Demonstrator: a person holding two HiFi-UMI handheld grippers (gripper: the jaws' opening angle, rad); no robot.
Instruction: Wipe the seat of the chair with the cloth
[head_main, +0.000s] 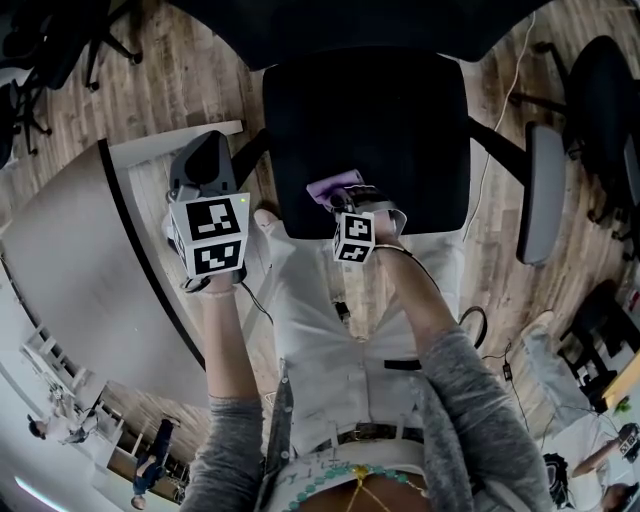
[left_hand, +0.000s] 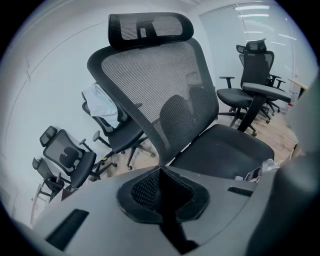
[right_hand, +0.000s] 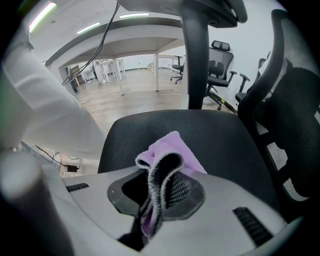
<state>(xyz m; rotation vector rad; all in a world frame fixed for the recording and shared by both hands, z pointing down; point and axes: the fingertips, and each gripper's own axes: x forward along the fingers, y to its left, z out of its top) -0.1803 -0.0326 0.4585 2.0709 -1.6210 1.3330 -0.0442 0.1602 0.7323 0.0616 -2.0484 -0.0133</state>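
Office chair: black seat (head_main: 370, 130), mesh backrest (left_hand: 150, 85) with headrest. Cloth (right_hand: 172, 147): lilac, folded, pinched between the closed jaws of the right gripper (right_hand: 157, 182), with its free end lying over the seat near the front edge. Left gripper (left_hand: 160, 172): jaws together, nothing between them, held to the left of the seat, over the edge of a pale counter (head_main: 70, 260). Floor (head_main: 200, 70): wood planks.
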